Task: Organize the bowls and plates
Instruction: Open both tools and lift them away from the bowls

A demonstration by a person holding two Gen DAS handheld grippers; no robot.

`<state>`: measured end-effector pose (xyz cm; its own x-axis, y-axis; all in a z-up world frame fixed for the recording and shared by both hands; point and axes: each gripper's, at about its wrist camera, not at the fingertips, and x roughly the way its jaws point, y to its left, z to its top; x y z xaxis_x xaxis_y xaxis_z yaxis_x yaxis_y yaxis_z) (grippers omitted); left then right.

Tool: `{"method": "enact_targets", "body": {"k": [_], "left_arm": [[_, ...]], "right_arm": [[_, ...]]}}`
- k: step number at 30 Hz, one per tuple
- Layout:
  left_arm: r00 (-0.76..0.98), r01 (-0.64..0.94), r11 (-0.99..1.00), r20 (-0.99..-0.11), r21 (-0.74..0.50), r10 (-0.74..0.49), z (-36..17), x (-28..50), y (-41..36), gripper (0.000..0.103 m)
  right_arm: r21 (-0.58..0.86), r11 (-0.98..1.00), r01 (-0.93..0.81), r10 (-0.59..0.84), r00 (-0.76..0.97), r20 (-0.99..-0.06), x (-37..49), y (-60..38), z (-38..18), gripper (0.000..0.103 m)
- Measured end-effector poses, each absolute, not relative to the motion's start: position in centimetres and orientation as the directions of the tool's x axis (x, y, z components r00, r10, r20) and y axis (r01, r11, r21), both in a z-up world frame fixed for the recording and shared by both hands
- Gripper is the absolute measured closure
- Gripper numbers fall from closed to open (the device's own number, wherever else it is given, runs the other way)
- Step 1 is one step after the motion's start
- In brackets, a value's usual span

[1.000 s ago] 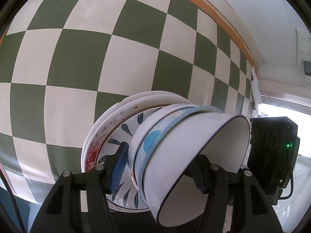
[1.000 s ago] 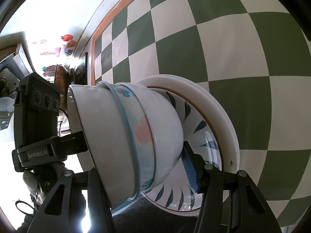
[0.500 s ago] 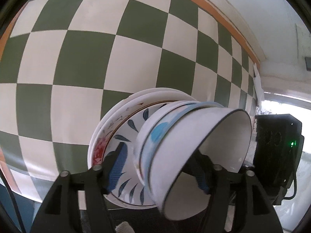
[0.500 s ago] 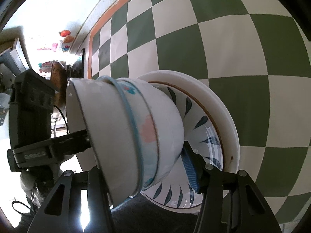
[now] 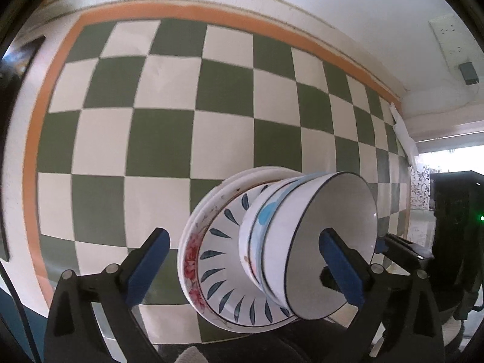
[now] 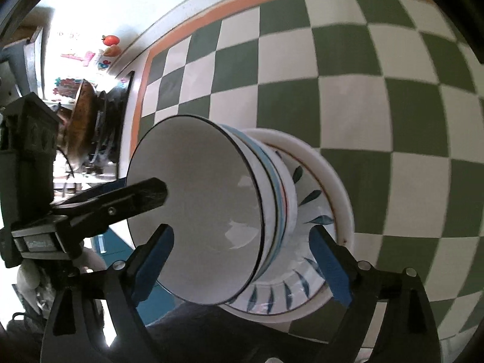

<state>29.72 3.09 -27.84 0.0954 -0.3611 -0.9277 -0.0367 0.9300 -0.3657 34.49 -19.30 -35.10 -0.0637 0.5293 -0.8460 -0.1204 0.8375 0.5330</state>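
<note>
While the stack of dishes sits on the green-and-white checked table [image 5: 157, 139], both tongs stand spread apart around it, pads touching nothing; earlier frames are at hand, and the jaws of each have just been opening. Left wrist view: left tongs [image 5: 246, 267] wide, the left blue pad off the plates' rim with table showing between, the right pad in front of the top bowl's mouth without pressing it. The stack itself: white plates [image 5: 211, 208] at the base, one with a red floral edge, then a plate with dark blue leaf marks [image 5: 224, 260], then nested bowls, of which the top white bowl [image 5: 332, 242] has a thin dark rim. At that view's right edge, the other hand's black device with a green light. Right wrist view: right tongs [image 6: 242, 257] equally wide, the left pad before the top white bowl [image 6: 205, 211], the right pad before the leaf-marked plate [image 6: 311, 199], neither bearing on the ware. One finger of the left tongs [image 6: 127, 198] reaches in from the left across the bowl's mouth. Table's orange border [image 6: 242, 3] runs along its far edge, the stack near the table's front edge.
</note>
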Motion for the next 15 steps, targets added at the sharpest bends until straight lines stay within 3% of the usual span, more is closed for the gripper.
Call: {"method": "enact_targets", "body": {"k": [7, 15], "left_arm": [[0.279, 0.025, 0.955, -0.915, -0.297, -0.292, -23.0, 27.9, 3.6, 0.002], [0.469, 0.045, 0.98, -0.862, -0.193, -0.191, -17.6, 24.8, 3.7, 0.0]], "right_arm": [[0.396, 0.909, -0.133, 0.41, 0.102, -0.907, 32.5, -20.2, -30.5, 0.005], [0.265, 0.959, -0.102, 0.284, 0.342, -0.896, 28.2, -21.2, -23.6, 0.002]]}}
